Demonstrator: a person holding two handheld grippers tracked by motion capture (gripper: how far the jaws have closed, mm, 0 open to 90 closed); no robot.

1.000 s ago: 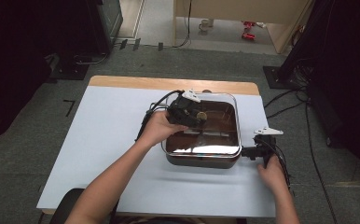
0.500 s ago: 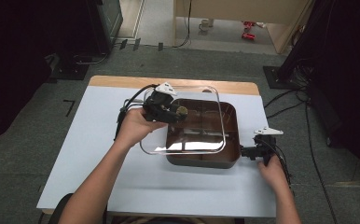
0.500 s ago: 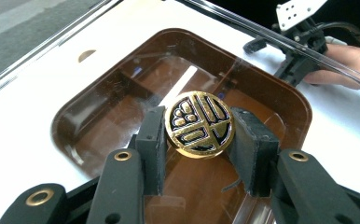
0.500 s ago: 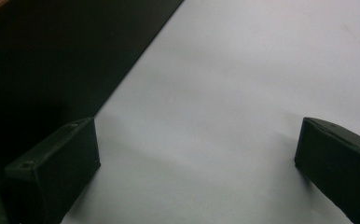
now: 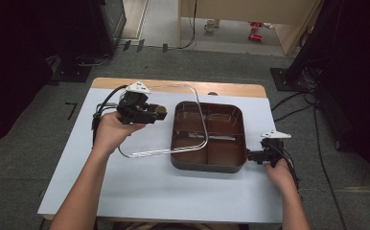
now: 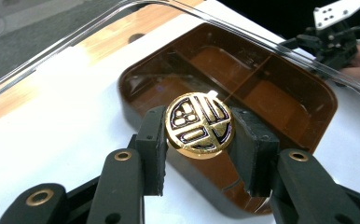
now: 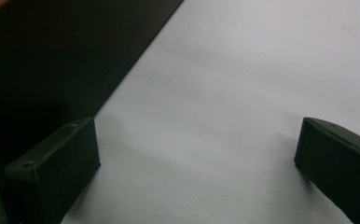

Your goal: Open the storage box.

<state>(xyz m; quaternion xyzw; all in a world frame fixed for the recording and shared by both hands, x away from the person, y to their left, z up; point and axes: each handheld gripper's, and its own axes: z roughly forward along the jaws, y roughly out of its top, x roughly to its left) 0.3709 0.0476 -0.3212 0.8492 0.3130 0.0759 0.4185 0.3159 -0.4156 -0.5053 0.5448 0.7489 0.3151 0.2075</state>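
One table [image 5: 125, 191], white-topped, is seen across the lower middle of the high view; everything below is carried on it or held over it.

Tray [image 5: 209, 158]: brown, partitioned, set right of centre in the high view. It is judged uncovered, and its compartments appear empty.

Lid [image 5: 192, 93]: clear, round-cornered, held raised in the upper left of centre, its right edge overlapping the tray's left part. Removal is judged largely done; setting it down on the table remains.

Left gripper [image 5: 156, 111]: its jaws are clamped on the lid's gold knob [image 6: 199, 123], as seen centrally in the left gripper view.

Right gripper [image 5: 251, 155]: placed at the tray's lower right corner; in the right gripper view its jaws are spread apart over bare table, nothing between them.
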